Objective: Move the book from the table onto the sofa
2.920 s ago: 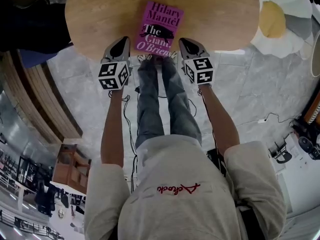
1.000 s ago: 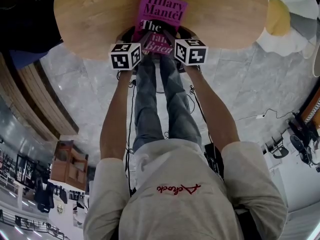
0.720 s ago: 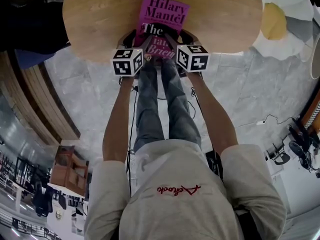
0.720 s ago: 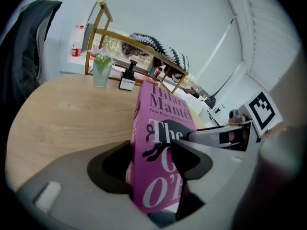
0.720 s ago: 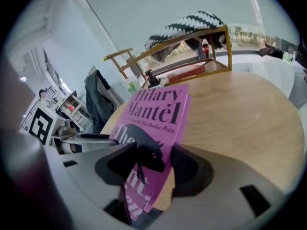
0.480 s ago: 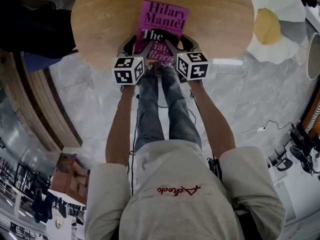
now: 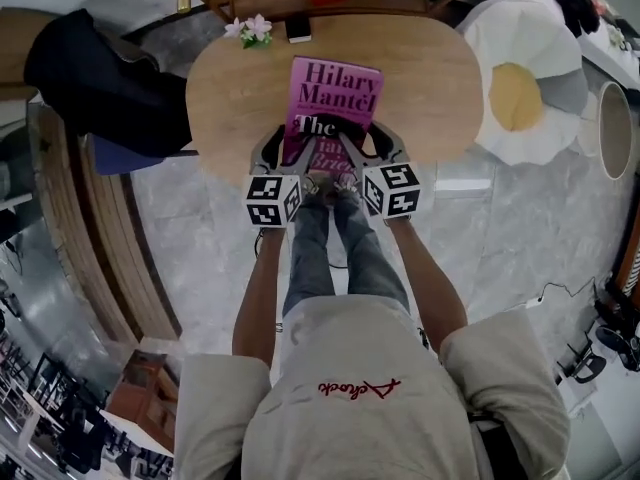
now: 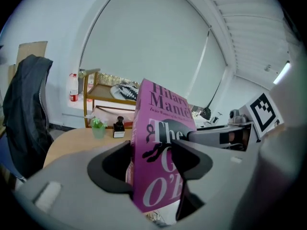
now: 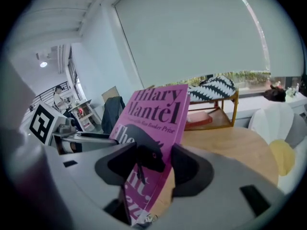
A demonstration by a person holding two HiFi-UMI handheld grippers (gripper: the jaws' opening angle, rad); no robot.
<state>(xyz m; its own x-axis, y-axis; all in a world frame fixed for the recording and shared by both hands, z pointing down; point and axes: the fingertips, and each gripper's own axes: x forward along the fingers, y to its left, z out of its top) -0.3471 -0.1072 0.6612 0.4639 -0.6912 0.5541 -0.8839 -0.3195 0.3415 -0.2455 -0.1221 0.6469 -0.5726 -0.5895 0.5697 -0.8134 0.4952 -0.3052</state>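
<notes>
Both grippers clamped on the book (image 7: 335, 98); pink cover w/ white & black lettering, facing up toward the head cam. L gripper (image 7: 288, 151) has the near-left corner, R gripper (image 7: 357, 153) the near-right; marker cubes sit just beside each other w/ the person's legs below.

L gripper view: jaws of L gripper (image 8: 153, 162) closed onto the book (image 8: 160, 147), one each side of its lower edge; the book stands steeply up from them, spine side to the left. R gripper (image 8: 230, 133) shows at right, touching the same book.

R gripper view: R gripper (image 9: 154, 166) jaws pinch the book (image 9: 153, 123) the same way; top of the book leans right; L gripper (image 9: 72, 138) at left.

The book is tilted up over the near edge of the oval wooden table (image 7: 430, 78); its far end is clear of the top; can't tell if the near edge still touches.

Elsewhere: small flower pot (image 7: 250, 30) at the table's far edge; dark jacket (image 7: 100, 78) to the left; egg-shaped cushion (image 7: 520, 93) to the right.
</notes>
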